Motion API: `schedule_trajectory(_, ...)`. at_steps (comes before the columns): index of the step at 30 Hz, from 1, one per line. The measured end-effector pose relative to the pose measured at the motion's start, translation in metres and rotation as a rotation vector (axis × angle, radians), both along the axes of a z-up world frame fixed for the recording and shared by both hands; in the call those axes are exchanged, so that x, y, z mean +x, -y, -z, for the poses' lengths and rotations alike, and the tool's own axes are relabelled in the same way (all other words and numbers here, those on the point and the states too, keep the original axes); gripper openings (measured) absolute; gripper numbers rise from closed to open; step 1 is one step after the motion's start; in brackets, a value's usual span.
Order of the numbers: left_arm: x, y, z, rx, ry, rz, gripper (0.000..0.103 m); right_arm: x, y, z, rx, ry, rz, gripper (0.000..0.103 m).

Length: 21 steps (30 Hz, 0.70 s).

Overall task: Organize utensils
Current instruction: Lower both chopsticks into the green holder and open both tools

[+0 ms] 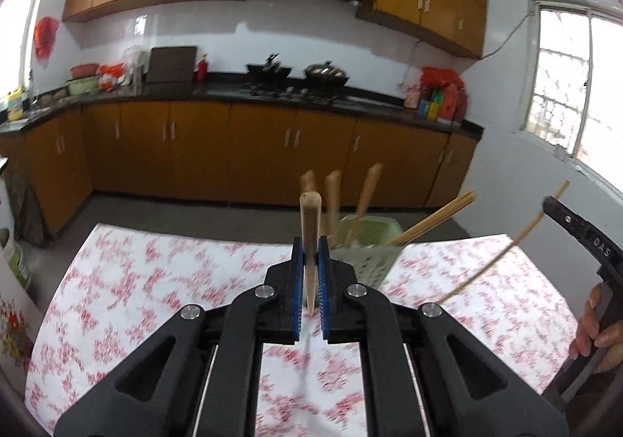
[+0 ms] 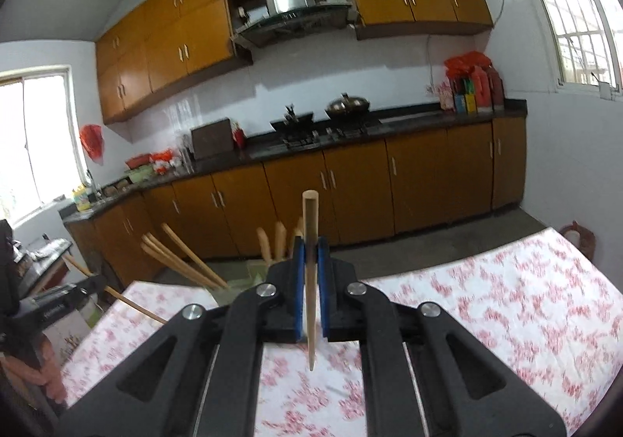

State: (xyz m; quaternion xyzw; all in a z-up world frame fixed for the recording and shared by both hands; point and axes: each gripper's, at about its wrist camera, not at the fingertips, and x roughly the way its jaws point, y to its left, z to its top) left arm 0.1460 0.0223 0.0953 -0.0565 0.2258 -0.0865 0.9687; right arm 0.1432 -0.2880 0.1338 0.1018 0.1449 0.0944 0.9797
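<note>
We are clamping one chopstick (image 1: pixel 310 242) in the left gripper (image 1: pixel 310 277) and another chopstick (image 2: pixel 311 281) in the right gripper (image 2: pixel 310 281), near the green utensil holder (image 1: pixel 366 254); either thin stick could pivot and miss its opening.

Only legible text: raised letters "DAS" on black arm of right gripper (image 1: pixel 560 217), seen at right edge of left wrist view; any letters beyond these not readable. Left gripper (image 2: pixel 64 291) in right wrist view bears small lettering on body, too blurred to read. Packages (image 1: pixel 438 100) on counter (image 1: pixel 218 88) and yellow bottle (image 1: pixel 15 102) carry print, illegible. No numbers or signs readable.
</note>
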Motion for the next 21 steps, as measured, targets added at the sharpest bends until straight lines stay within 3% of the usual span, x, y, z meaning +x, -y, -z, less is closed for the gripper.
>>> schedule_trajectory(6, -0.001, 0.022, -0.036, -0.033, 0.067, 0.064, 0.007, -0.006, -0.006, -0.042, 0.036, 0.100, -0.048, 0.008)
schedule_trajectory(13, 0.017, 0.043, -0.076, -0.052, 0.208, 0.019, 0.007, 0.010, -0.022, -0.059, 0.012, 0.168, -0.050, 0.008)
schedule_trajectory(18, 0.034, 0.050, -0.082, -0.038, 0.278, -0.047, 0.007, 0.029, -0.031, -0.057, 0.003, 0.185, -0.043, 0.008)
schedule_trajectory(21, 0.050, 0.050, -0.072, -0.039, 0.259, -0.071, 0.007, 0.042, -0.034, -0.050, 0.004, 0.179, -0.038, 0.008)
